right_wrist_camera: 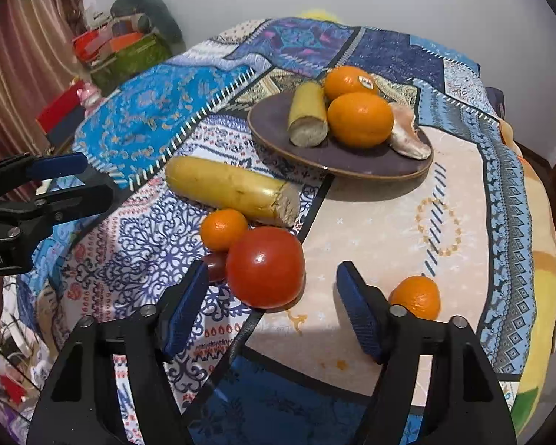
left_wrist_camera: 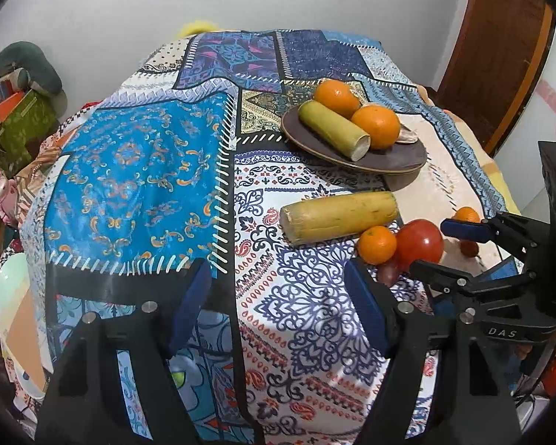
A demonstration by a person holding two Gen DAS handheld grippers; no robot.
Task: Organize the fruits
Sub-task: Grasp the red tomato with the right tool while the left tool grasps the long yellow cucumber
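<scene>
Black gripper [left_wrist_camera: 278, 307] frames, blue-padded jaws, silver screws

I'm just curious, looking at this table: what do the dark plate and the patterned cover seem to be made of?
The plate looks like glazed ceramic or maybe plastic: dark brown, smooth, with a soft sheen and a paler rim. I cannot tell which. The cover looks like printed cloth, matte, with slight wrinkles and a patchwork pattern.

A lived-in home room: patchwork cloth [left_wrist_camera: 137, 170] over the bench, a wooden door [left_wrist_camera: 500, 55] at two o'clock, household clutter [right_wrist_camera: 122, 52] stacked at ten o'clock.
</scene>
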